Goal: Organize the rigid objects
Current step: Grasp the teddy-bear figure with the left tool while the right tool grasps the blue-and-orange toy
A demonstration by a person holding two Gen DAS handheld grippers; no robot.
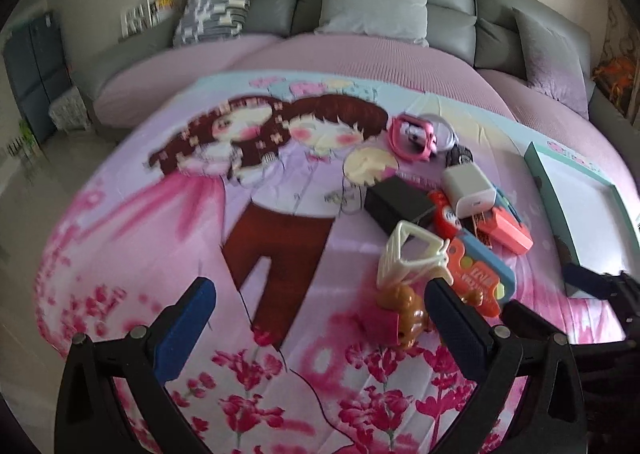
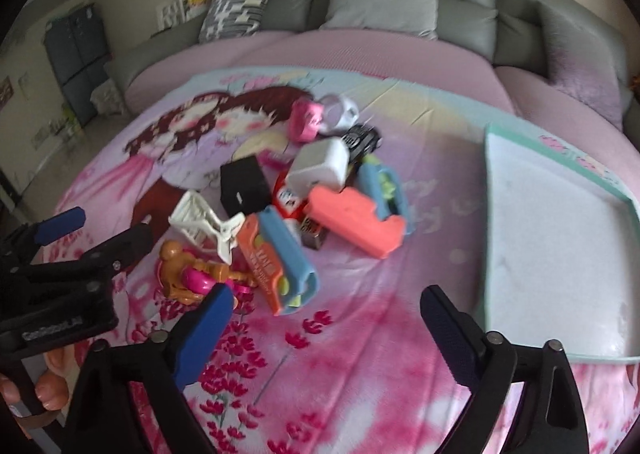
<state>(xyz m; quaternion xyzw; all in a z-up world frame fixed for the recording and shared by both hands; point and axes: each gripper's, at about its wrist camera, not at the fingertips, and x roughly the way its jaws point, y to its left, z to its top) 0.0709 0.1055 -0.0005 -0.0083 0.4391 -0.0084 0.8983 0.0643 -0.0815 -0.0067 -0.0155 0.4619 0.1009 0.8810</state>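
A pile of rigid toys lies on the cartoon bedspread (image 1: pixel 200 214): a white clip (image 1: pixel 408 254) (image 2: pixel 204 222), a black box (image 1: pixel 396 202) (image 2: pixel 244 186), a white charger cube (image 1: pixel 466 190) (image 2: pixel 320 166), an orange-and-blue toy gun (image 1: pixel 480 274) (image 2: pixel 276 254), a coral toy (image 2: pixel 352 218) and a brown figure (image 1: pixel 408 314) (image 2: pixel 188 270). My left gripper (image 1: pixel 320 314) (image 2: pixel 100 234) is open and holds nothing, just left of the pile. My right gripper (image 2: pixel 328 330) (image 1: pixel 560 290) is also open with nothing between its fingers, in front of the pile.
A shallow teal-rimmed box (image 2: pixel 560 158) (image 1: pixel 540 170) with a white floor lies right of the pile. A pink toy (image 2: pixel 306 120) and a black toy car (image 2: pixel 362 140) sit behind it. Grey cushions (image 1: pixel 376 2) line the headboard. A hand (image 2: pixel 48 390) shows at lower left.
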